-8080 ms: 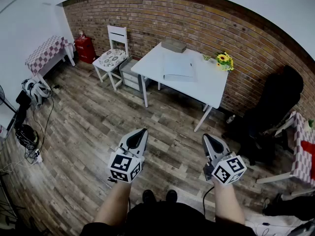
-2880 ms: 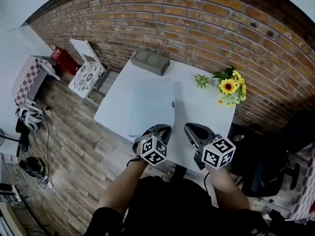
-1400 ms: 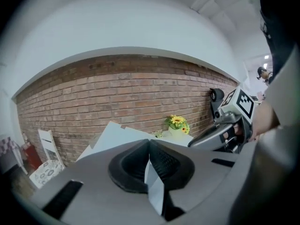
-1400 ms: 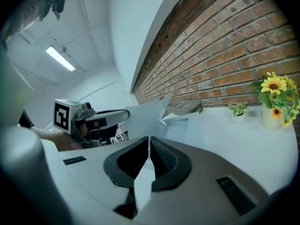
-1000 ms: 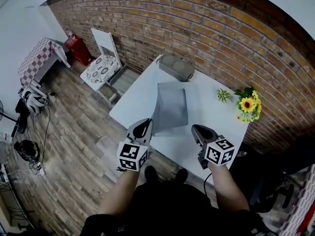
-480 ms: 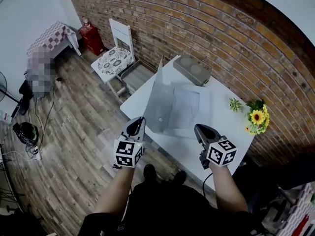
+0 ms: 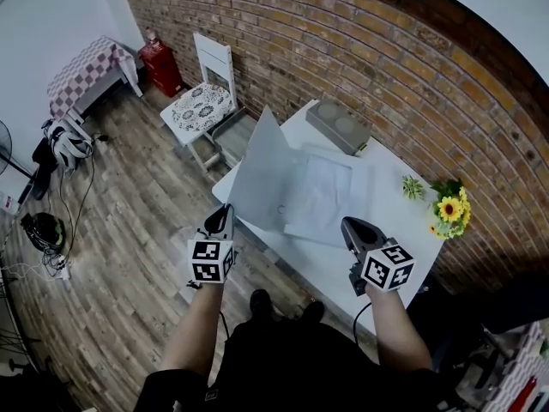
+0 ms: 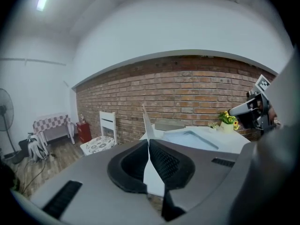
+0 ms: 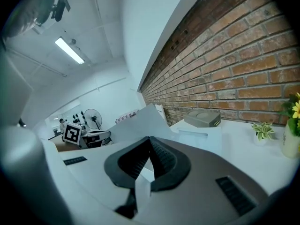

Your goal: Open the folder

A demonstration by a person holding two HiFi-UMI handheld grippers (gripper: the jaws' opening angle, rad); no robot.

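Your left gripper [image 7: 225, 212] pinches the folder cover [image 7: 262, 174], which tilts up over the table [image 7: 388, 215]. Your right gripper [image 7: 351, 225] is closed on nothing.

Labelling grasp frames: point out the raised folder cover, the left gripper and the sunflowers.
raised folder cover [image 7: 262, 174], head view, middle of the lifted grey flap.
left gripper [image 7: 225, 210], head view, the jaw tips, closed on the cover's near edge.
sunflowers [image 7: 448, 206], head view, the largest yellow bloom.
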